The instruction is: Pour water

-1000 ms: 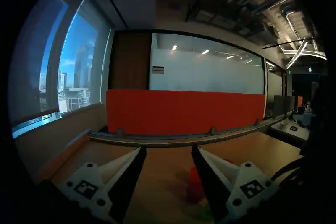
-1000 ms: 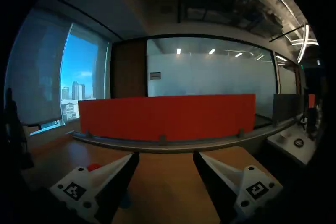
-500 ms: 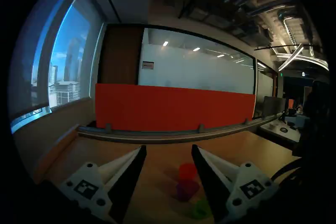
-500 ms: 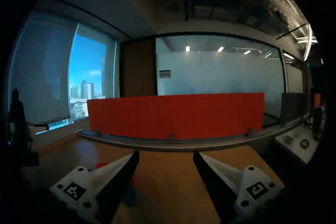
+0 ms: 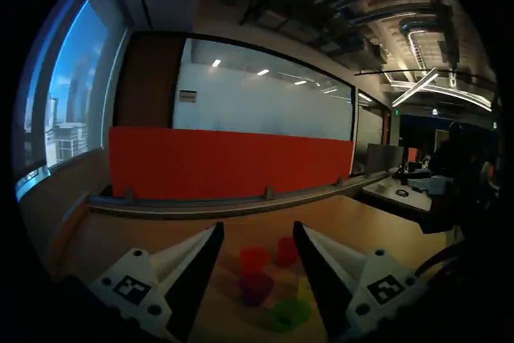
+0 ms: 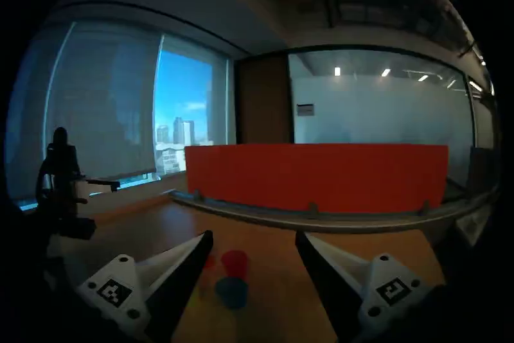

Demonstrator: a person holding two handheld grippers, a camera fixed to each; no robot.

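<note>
Several small plastic cups stand together on the wooden desk. In the left gripper view I see two red cups (image 5: 254, 258) (image 5: 286, 250), a purple cup (image 5: 256, 287), a green cup (image 5: 289, 314) and a yellow one (image 5: 304, 290), all between the fingers of my open left gripper (image 5: 256, 235) and a little beyond them. In the right gripper view a red cup (image 6: 235, 263) and a blue cup (image 6: 231, 292) stand ahead of my open right gripper (image 6: 254, 238). Neither gripper holds anything.
The wooden desk (image 5: 360, 218) ends at a grey rail and an orange divider panel (image 5: 225, 162). Windows run along the left wall. A dark stand with an arm (image 6: 61, 182) rises at the left of the right gripper view. Another desk with items (image 5: 405, 192) lies to the right.
Both views have swung: the left gripper turned right and tipped down, bringing more cups between its fingers. The right gripper turned left, so the red and blue cups now sit between its fingers.
</note>
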